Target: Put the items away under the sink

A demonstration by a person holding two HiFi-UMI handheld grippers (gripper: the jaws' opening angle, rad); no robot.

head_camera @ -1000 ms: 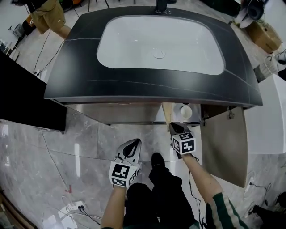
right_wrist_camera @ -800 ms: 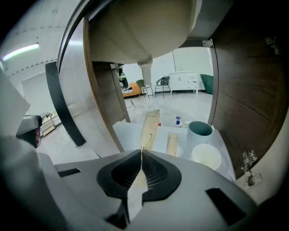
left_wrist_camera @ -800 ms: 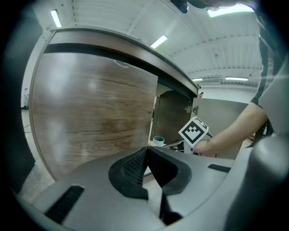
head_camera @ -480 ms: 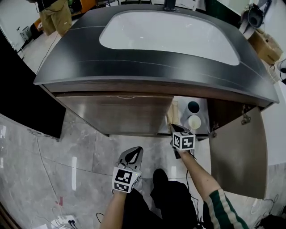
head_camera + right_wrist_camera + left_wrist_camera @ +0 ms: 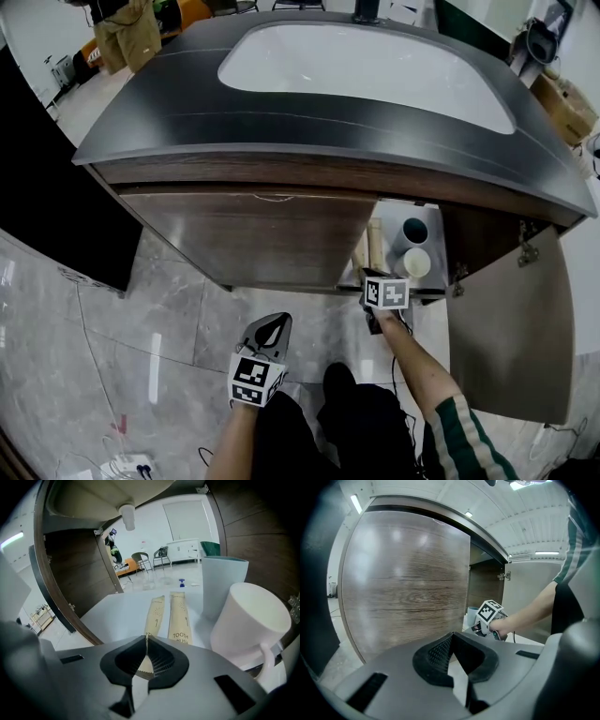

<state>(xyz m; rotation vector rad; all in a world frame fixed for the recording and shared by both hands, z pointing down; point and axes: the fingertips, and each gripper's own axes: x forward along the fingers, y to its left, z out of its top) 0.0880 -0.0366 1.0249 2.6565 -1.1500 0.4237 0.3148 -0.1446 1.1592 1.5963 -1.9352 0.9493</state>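
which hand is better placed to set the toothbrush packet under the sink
Right: the right hand-held gripper is shut on the beige paper toothbrush packet over the white cabinet shelf. The left hand-held gripper is empty, facing the closed wooden door.

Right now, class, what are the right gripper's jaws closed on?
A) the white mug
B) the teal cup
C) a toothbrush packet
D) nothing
C: the right gripper pinches the near end of the left toothbrush packet, while the white mug and teal cup stand apart to its right.
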